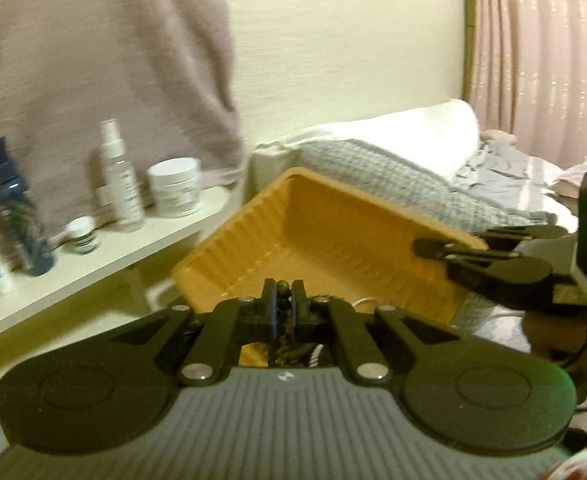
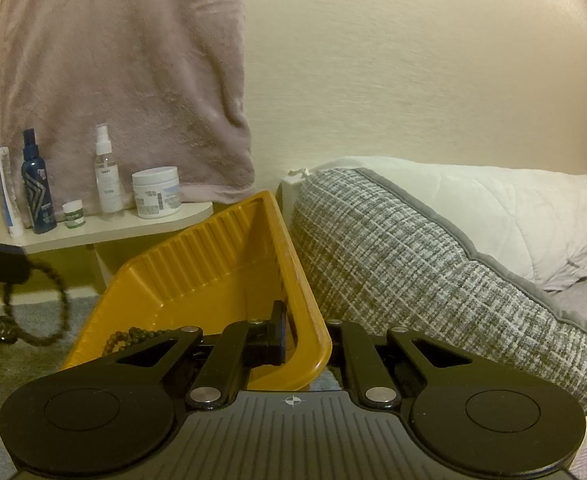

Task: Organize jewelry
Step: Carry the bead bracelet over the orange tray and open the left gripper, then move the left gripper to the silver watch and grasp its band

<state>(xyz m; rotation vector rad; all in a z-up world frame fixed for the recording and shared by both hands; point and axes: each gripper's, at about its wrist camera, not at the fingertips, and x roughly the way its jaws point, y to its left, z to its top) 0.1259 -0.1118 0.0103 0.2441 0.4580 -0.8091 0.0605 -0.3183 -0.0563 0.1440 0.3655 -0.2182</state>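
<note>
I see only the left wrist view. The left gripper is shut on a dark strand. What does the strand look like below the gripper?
Observer: In the right wrist view, a dark braided cord loops down from the left gripper.
Operator: Is it over the tray?
Observer: No, in that view it hangs left of the yellow tray, outside it.
Operator: Is the tray empty?
Observer: No, a string of brown beads lies at its low end.

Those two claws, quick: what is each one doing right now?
Left claw: closed on a dark beaded necklace.
Right claw: closed on the rim of the yellow tray.
</note>
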